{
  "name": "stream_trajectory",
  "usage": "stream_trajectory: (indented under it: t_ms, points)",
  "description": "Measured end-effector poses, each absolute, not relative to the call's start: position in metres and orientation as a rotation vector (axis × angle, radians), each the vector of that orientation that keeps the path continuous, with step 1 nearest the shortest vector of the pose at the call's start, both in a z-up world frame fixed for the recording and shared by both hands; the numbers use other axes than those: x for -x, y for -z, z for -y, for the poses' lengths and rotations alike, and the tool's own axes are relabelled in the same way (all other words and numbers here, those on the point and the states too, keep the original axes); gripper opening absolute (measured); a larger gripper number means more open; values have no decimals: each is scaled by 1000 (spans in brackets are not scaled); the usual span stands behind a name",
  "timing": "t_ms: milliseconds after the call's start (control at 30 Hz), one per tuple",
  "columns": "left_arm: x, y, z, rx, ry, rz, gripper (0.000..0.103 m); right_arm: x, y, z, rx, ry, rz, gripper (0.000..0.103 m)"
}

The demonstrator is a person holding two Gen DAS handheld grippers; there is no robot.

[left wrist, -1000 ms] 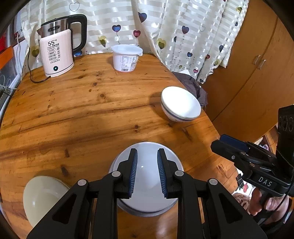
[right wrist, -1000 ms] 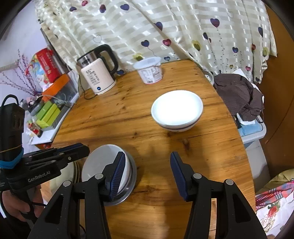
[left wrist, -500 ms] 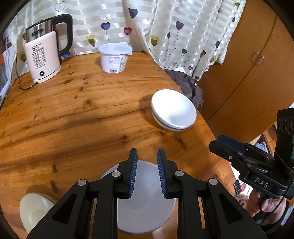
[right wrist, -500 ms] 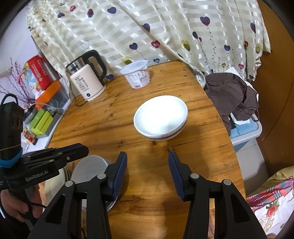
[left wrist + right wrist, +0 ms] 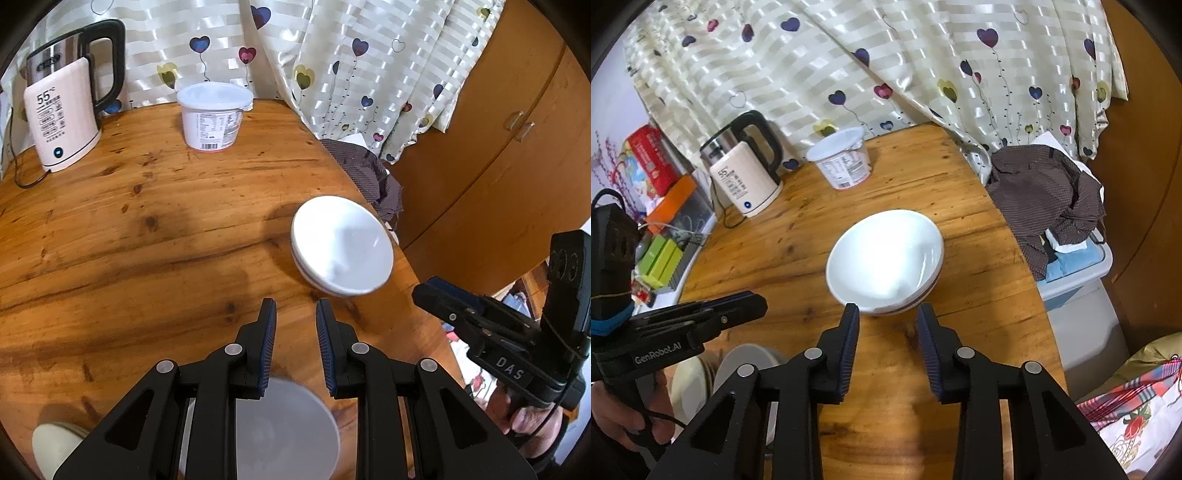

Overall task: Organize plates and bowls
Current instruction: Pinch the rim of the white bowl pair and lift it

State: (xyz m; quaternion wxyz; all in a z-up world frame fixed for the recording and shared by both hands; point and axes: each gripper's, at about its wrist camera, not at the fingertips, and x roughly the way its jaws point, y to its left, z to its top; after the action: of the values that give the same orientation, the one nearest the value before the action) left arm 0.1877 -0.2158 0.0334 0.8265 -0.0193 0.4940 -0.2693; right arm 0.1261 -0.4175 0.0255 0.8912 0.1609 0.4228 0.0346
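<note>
Two white bowls, stacked (image 5: 884,258), stand near the round wooden table's (image 5: 960,369) right edge; the left wrist view has the same stack (image 5: 341,245). My right gripper (image 5: 887,310) hovers just in front of the stack. Its jaws are closing, the bowl's near rim shows between the tips, and the pads press on nothing. My left gripper (image 5: 295,306) holds a narrow gap with nothing in it. It hangs above bare wood, left of the bowls. A grey plate (image 5: 288,424) lies beneath its fingers, and a cream plate (image 5: 55,443) sits at the bottom left.
At the back stand a white kettle (image 5: 62,114) with its cord and a white lidded tub (image 5: 212,114). A brown cloth (image 5: 1045,199) lies on a box beyond the table's right edge. A wooden cabinet (image 5: 498,147) stands to the right, and boxes (image 5: 661,254) crowd the left.
Both grippers have moved forward toward the stacked bowls, which now look larger. The right jaws have narrowed. The grey plate has slipped toward the left view's bottom edge.
</note>
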Motion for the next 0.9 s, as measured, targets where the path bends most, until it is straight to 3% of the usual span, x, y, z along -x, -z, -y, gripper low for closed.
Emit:
stream_trajectory:
  t_ms: [900]
  points:
    - [-257,9,246,171,596,-1187,23,-181,11,449,-411,-35,-942,19]
